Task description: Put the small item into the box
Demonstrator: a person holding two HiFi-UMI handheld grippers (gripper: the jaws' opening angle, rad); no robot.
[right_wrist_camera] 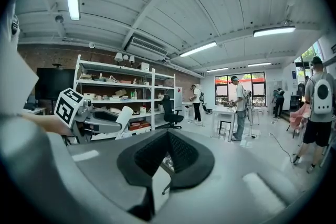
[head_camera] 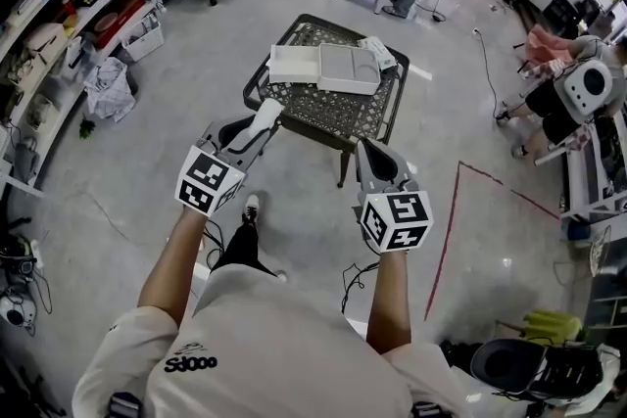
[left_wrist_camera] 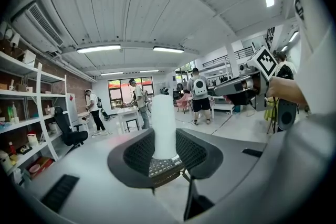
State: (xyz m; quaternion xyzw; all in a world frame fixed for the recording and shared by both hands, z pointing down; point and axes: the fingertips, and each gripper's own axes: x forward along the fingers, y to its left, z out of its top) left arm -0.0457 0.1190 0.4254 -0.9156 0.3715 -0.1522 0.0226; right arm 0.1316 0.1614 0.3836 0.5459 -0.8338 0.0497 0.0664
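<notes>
Left claw point(head_camera: 250, 137) clamps the small white item point(head_camera: 267, 116); right claw point(head_camera: 377, 162) is pinched together, empty, near the table point(head_camera: 294, 113) bearing the box point(head_camera: 328, 66).

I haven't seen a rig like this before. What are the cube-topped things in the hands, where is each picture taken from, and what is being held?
There is no robot here. A person holds a two-jaw gripper in each hand, and the patterned cubes are part of the grippers. The downward picture comes from a camera on the person's head. The other two come from cameras riding on each gripper, looking along its jaws. The left gripper is closed on a white cylindrical item. The right gripper has its jaws together with nothing between them. Ahead stands a black mesh table carrying an open white box and a small packet.
</notes>
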